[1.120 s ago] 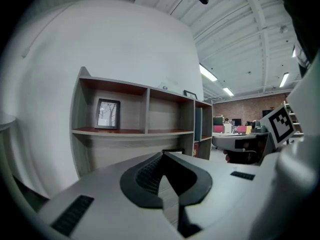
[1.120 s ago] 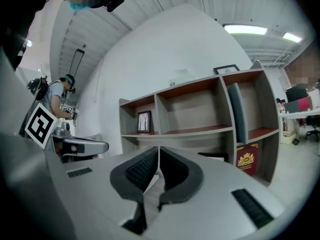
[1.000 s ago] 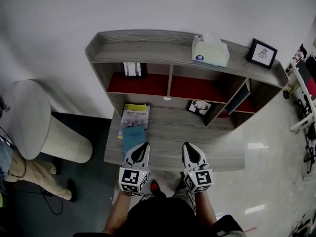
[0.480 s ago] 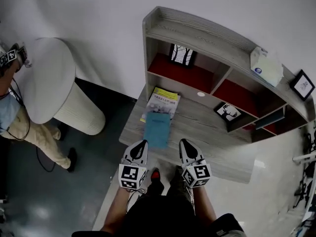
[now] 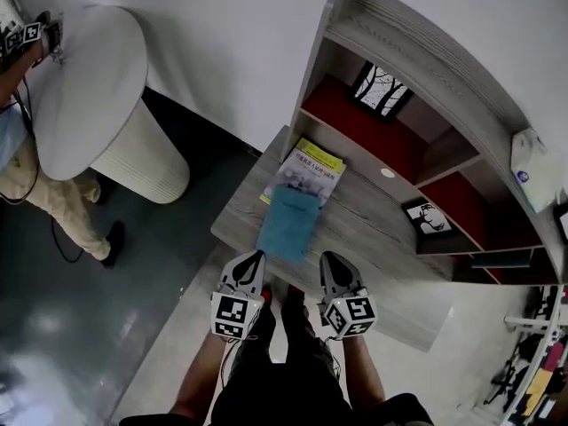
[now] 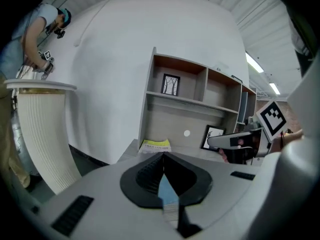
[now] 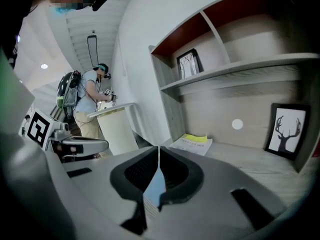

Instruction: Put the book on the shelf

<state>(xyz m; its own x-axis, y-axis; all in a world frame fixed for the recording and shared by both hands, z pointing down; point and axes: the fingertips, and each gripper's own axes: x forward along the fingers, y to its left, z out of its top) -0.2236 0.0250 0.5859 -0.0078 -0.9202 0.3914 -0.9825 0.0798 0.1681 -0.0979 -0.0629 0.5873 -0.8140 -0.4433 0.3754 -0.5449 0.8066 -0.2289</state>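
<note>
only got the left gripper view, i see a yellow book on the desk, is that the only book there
Observer: No. A blue book lies on the yellow book, covering its near end.
Operator: is the right gripper holding anything
Observer: No. Its tongs are shut tip to tip, on nothing.
Operator: anything on top of the shelf
Observer: A tissue box, toward the right.

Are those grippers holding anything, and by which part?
Nothing. The left gripper and right gripper are shut and empty; the blue book lies on the desk.
</note>
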